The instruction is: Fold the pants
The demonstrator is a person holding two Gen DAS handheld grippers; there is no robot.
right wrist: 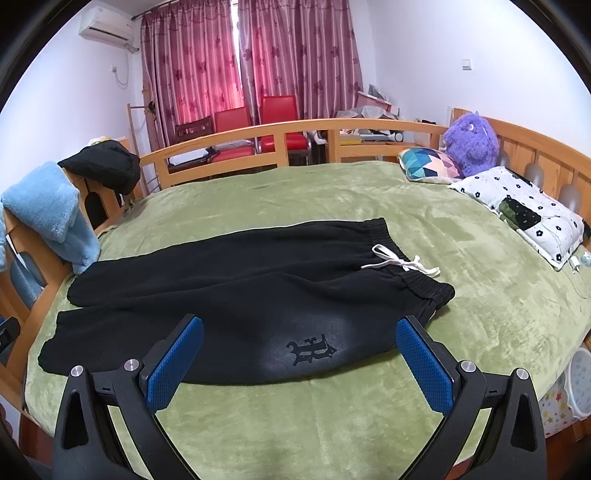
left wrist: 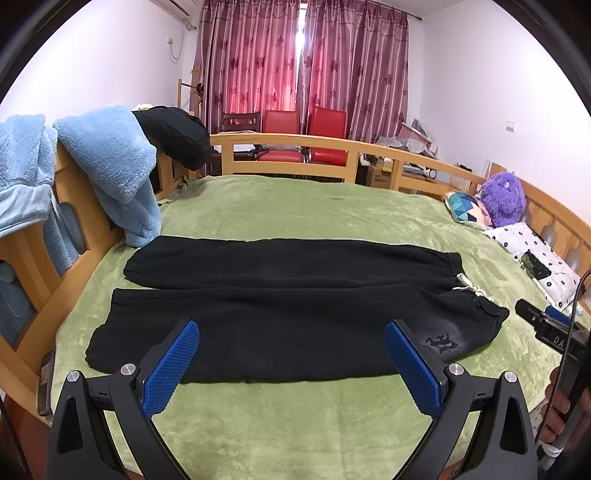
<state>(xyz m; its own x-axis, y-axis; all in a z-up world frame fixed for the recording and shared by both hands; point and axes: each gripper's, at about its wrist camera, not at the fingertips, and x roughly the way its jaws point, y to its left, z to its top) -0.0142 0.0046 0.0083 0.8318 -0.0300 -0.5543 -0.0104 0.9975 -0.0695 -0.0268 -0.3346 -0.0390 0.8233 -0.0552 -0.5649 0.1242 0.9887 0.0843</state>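
Both grippers, left gripper (left wrist: 291, 332) and right gripper (right wrist: 300, 328), are hovering wide apart and empty before the black pants (left wrist: 288, 295), lying flat crosswise on the green blanket (right wrist: 480, 302), waistband (right wrist: 406, 266) nearer the right.

I find a home bedroom: wooden-railed bed (right wrist: 236, 138) under green blanket (right wrist: 461, 314), pillows (right wrist: 524, 206), plush toy (right wrist: 471, 144), drawn curtains (right wrist: 251, 55), wall air conditioner (right wrist: 107, 22).

Evenly bright and sharp in both views. Daylight glowing pink through the curtains (left wrist: 303, 62), glaring white at the gap between them. Soft, faint shadows on the blanket (right wrist: 295, 406). Strong fisheye bending of the bed rail (left wrist: 295, 142); black vignette in the corners. Pants (right wrist: 240, 288) nearly detail-less black.
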